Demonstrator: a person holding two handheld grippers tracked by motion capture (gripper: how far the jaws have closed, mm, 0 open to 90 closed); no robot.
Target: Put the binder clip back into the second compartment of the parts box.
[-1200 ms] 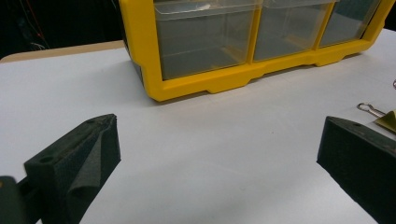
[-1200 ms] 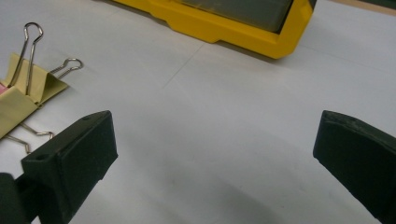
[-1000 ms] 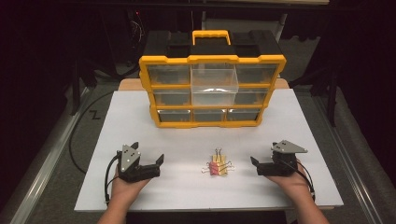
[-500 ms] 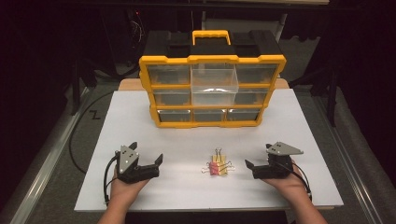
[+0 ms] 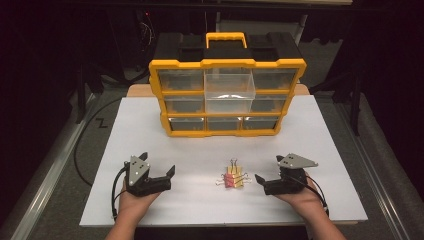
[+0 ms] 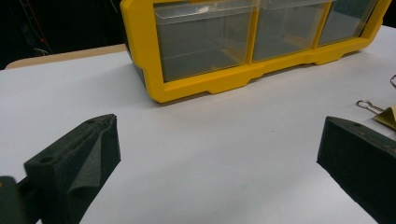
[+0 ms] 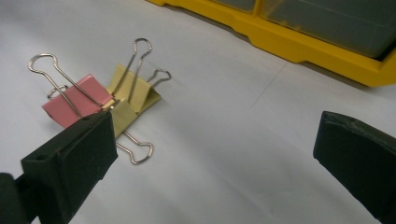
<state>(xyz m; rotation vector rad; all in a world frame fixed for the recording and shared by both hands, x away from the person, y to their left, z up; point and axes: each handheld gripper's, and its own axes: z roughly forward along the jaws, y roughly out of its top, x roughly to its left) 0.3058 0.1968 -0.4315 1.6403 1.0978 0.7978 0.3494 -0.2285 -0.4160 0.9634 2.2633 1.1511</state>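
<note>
A small pile of binder clips (image 5: 232,178), pink and yellow with wire handles, lies on the white table (image 5: 320,135) near its front. In the right gripper view the pink clip (image 7: 77,105) and a yellow clip (image 7: 133,95) sit just past my left-hand jaw. My right gripper (image 5: 267,172) rests open just right of the pile, nothing between its jaws (image 7: 210,154). Left of the pile, my left gripper (image 5: 159,167) is open and empty too (image 6: 217,154). One clip's edge (image 6: 378,112) shows at the far right of the left gripper view.
A yellow and black drawer organizer (image 5: 227,95) stands at the back of the table, its clear middle drawer (image 5: 230,90) pulled out. Its lower front (image 6: 252,42) faces the left gripper, and its base (image 7: 303,42) crosses the top of the right gripper view. A cable (image 5: 82,145) trails off left.
My right gripper has slid left toward the binder clips and now sits close beside them. The left gripper and the clips have not moved.
</note>
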